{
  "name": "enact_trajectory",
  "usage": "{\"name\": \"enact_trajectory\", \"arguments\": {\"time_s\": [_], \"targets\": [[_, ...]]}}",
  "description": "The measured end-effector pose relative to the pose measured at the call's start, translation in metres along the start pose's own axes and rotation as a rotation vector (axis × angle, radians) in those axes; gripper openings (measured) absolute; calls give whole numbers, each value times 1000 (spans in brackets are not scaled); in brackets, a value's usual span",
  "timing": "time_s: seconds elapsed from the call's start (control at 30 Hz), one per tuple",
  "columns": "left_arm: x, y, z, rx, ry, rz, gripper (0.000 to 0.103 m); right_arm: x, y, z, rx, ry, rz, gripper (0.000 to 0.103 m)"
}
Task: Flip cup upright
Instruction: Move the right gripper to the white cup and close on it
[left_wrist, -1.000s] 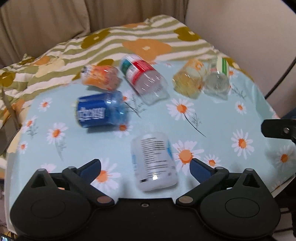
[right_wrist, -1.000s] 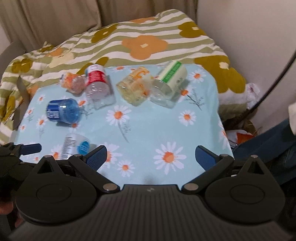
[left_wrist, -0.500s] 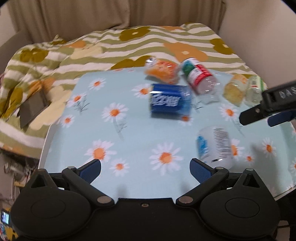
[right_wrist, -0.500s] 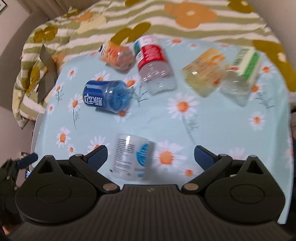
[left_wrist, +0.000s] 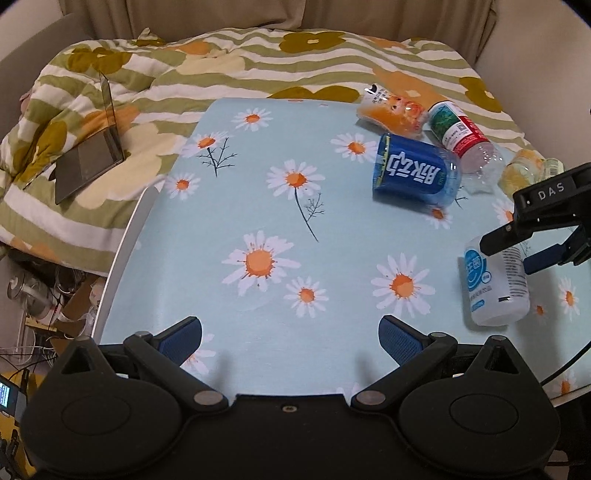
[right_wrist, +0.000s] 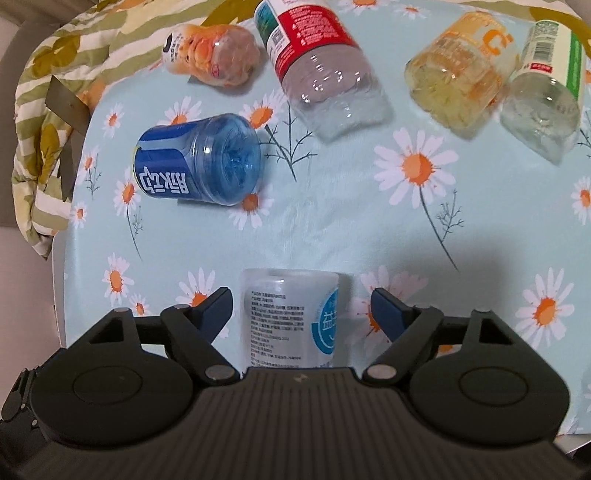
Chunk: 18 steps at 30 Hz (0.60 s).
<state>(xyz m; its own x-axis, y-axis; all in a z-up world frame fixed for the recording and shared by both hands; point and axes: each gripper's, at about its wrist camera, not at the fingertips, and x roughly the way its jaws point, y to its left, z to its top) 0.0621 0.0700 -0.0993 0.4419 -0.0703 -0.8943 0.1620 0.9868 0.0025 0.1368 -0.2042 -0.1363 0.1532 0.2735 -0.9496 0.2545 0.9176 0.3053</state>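
Note:
A white cup (right_wrist: 290, 317) (left_wrist: 493, 284) with a light-blue label lies on its side near the table's front edge. My right gripper (right_wrist: 301, 308) is open and straddles it, one finger on each side, with gaps to both fingers. In the left wrist view the right gripper (left_wrist: 524, 251) reaches over the cup's top end. My left gripper (left_wrist: 290, 341) is open over bare cloth at the front left, holding nothing. Further back lie a blue cup (right_wrist: 197, 164) (left_wrist: 415, 173), an orange cup (right_wrist: 210, 55), a red-labelled clear cup (right_wrist: 317, 62), a yellow cup (right_wrist: 461, 70) and a green-labelled clear cup (right_wrist: 546, 88).
The table wears a pale-blue daisy cloth (left_wrist: 280, 229). Behind it is a striped floral blanket (left_wrist: 258, 62) with a half-open laptop (left_wrist: 92, 158) on it. Clutter and cables (left_wrist: 40, 306) sit on the floor past the table's left edge.
My right gripper has moved forward and down until its fingers flank the white cup. The left gripper has swung left, away from the cups. No cup has shifted.

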Motion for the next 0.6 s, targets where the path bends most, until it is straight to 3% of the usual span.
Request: {"name": "enact_trajectory", "arguments": {"time_s": [0.13, 0.27, 0.6], "targets": [[2, 2, 2, 0, 5, -3, 103, 9, 5, 1, -4, 6, -17, 91], [2, 3, 2, 5, 8, -7, 103, 17, 5, 1, 2, 21, -4, 77], [-4, 2, 9, 19, -6, -10, 103, -3, 7, -7, -35, -47, -6, 70]]}}
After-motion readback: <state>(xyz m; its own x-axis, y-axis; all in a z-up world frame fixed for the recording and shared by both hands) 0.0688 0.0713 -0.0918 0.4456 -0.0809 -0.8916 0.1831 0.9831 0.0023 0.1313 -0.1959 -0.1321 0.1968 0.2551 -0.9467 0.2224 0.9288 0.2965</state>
